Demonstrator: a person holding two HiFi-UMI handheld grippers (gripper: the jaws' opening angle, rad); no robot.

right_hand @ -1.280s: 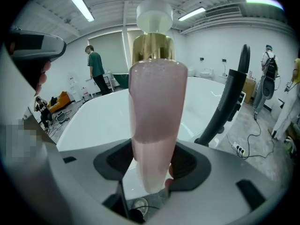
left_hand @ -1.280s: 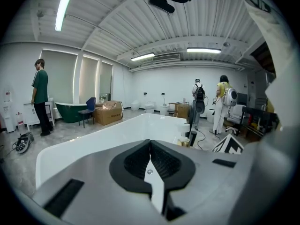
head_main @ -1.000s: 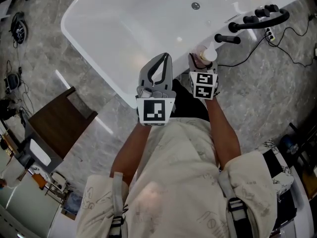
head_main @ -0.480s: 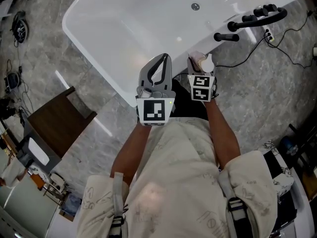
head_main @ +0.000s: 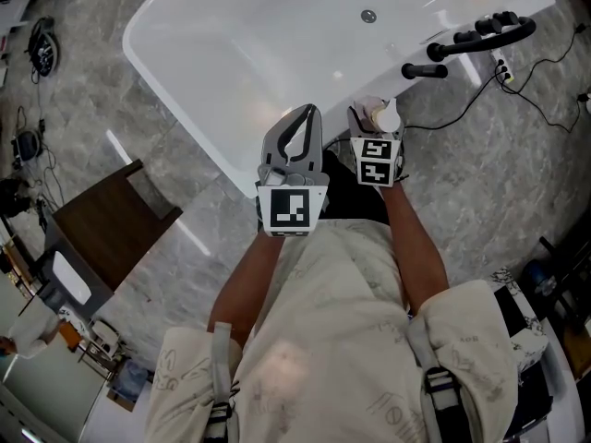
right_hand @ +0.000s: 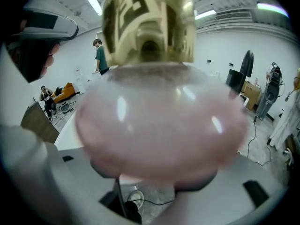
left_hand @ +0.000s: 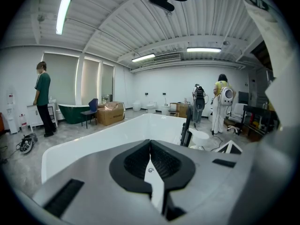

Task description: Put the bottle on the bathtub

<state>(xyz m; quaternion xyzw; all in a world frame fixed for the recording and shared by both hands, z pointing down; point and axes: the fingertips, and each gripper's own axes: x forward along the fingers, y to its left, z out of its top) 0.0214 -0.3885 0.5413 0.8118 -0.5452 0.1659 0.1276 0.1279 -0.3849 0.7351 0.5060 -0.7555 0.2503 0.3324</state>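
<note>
Tongs are held in each hand by a person standing at a white bathtub (head_main: 277, 53), seen from above. The right tongs (head_main: 369, 123) are clenched on a pink, rounded bottle (head_main: 380, 116) with a gold cap (its body fills most of the right gripper view (right_hand: 159, 121)). The bottle is held just beside the tub's near rim, not far from a black faucet (head_main: 480, 33); whether it touches the rim cannot be told. The left tongs (head_main: 307, 111) are pressed together with nothing between them, and are pointed over the same rim, just beside the right tongs. Grey marbled floor (head_main: 517, 155) is seen around the tub, with a dark brown wooden seat (head_main: 111, 224) on the person's left. Far back in the room, a figure in green (left_hand: 43, 100) and a figure in yellow (left_hand: 219, 102) are seen standing.
</note>
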